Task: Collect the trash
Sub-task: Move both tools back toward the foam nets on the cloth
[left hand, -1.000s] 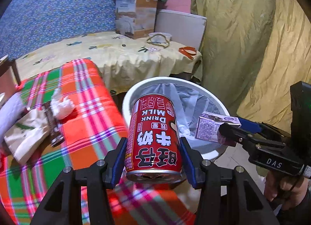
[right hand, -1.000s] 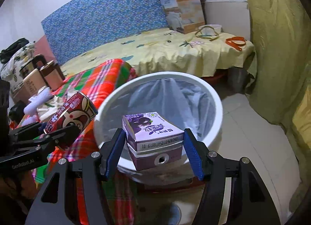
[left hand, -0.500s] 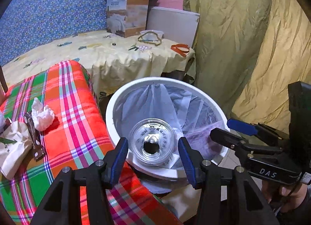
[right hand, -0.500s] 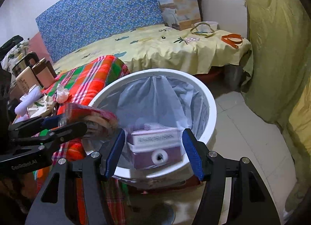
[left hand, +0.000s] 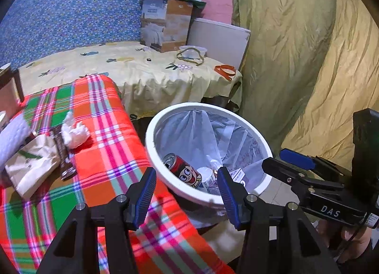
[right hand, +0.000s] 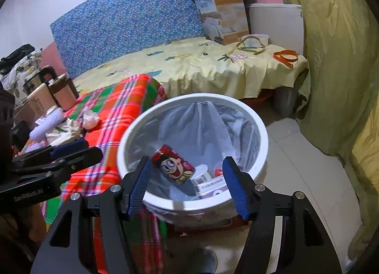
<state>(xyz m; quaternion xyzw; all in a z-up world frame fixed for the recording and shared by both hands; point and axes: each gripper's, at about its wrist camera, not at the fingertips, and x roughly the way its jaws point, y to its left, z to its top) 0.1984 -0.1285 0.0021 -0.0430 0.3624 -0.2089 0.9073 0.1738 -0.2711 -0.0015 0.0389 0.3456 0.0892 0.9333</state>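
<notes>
A white bin (left hand: 151,129) (right hand: 261,132) lined with a clear bag stands beside the plaid-covered table. Inside it lie a red milk-drink can (left hand: 182,170) (right hand: 174,166) and a purple carton (right hand: 210,185), the carton half hidden at the bottom. My left gripper (left hand: 186,193) hovers open over the bin's near rim with nothing between its blue pads. My right gripper (right hand: 188,184) also stands open and empty above the bin; in the left wrist view it (left hand: 281,160) reaches in from the right. A crumpled white tissue (left hand: 74,130) (right hand: 91,119) lies on the plaid cloth (left hand: 104,132).
On the plaid cloth's left lie a beige paper packet (left hand: 30,162), a dark wrapper (left hand: 62,153) and a white roll (left hand: 11,136). Mugs and a box (right hand: 40,99) stand further left. Behind is a yellow-sheeted bed (left hand: 132,68) with a cardboard box (left hand: 165,25). Olive curtains (left hand: 296,49) hang on the right.
Both grippers let go: the red can left my left gripper and the purple carton my right, and both now lie in the bin. Both pairs of jaws stand empty.
</notes>
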